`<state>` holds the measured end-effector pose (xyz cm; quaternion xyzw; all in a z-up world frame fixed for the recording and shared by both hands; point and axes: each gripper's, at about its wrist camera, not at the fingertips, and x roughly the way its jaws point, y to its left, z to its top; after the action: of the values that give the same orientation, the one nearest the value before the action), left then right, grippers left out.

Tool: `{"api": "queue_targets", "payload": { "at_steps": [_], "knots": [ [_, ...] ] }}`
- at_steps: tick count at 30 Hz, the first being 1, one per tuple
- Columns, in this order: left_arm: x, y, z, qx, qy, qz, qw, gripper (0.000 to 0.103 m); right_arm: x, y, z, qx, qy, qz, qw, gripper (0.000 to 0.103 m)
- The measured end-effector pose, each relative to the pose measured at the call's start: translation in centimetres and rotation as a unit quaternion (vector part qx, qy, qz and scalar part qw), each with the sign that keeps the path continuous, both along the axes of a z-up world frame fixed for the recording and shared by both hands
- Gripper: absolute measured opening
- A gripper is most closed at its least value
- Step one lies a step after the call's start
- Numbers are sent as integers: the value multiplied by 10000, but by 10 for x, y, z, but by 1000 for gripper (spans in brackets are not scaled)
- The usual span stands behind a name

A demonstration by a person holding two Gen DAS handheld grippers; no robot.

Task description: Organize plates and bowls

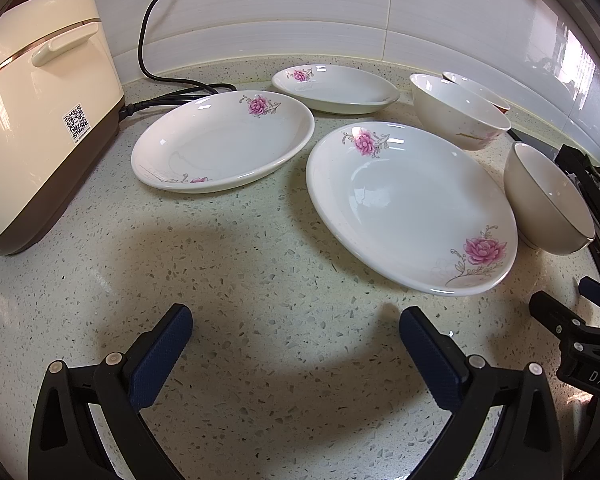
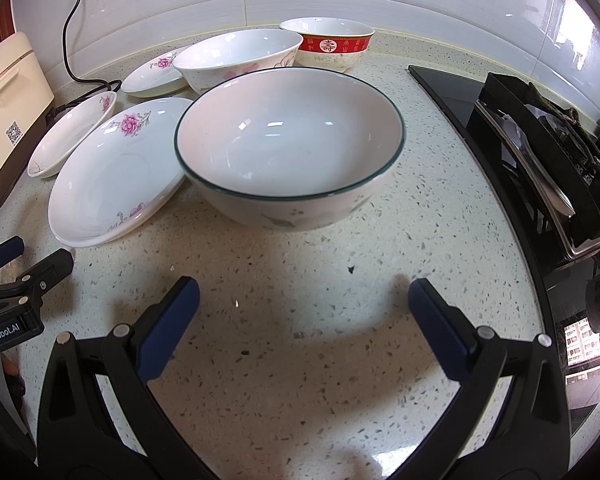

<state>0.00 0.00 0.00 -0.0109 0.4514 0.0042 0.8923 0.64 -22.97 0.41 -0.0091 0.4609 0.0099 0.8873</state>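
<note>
Nothing stacked yet: three plates (image 1: pixel 410 204) and three bowls (image 2: pixel 290 148) sit scattered at twelve o'clock; left gripper (image 1: pixel 296 330) and right gripper (image 2: pixel 304 300) gape empty.

The left gripper (image 1: pixel 296 330) and right gripper (image 2: pixel 304 300) have black arms, dark blue bumpy pads (image 1: pixel 162 354), and round silver screws (image 2: pixel 486 333).

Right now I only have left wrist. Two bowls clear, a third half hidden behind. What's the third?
Observer: A red-banded bowl with Chinese characters, standing at the back by the wall.
Operator: Nearest bowl, any marking?
Observer: The green-rimmed bowl has a dark green line around its lip.
Operator: What's right of it?
Observer: A black gas stove set into the countertop.
Operator: Right gripper?
Observer: The right gripper is open, empty, short of that bowl.
</note>
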Motion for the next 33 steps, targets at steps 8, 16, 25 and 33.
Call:
{"api": "queue_targets", "payload": {
  "at_steps": [8, 16, 25, 33],
  "knots": [
    [0, 0, 0, 0, 0, 0, 10000, 103, 0, 0, 0, 0, 1, 1, 10000, 103],
    [-5, -2, 0, -6, 4, 20, 10000, 103, -1, 1, 0, 2, 3, -122, 9999, 103],
    [-12, 4, 3, -133, 188, -604, 9979, 103, -14, 8, 3, 55, 161, -39, 9998, 103],
    [-2, 29, 17, -1835, -68, -790, 9798, 103, -28, 6, 16, 1752, -314, 331, 9835, 103]
  ]
}}
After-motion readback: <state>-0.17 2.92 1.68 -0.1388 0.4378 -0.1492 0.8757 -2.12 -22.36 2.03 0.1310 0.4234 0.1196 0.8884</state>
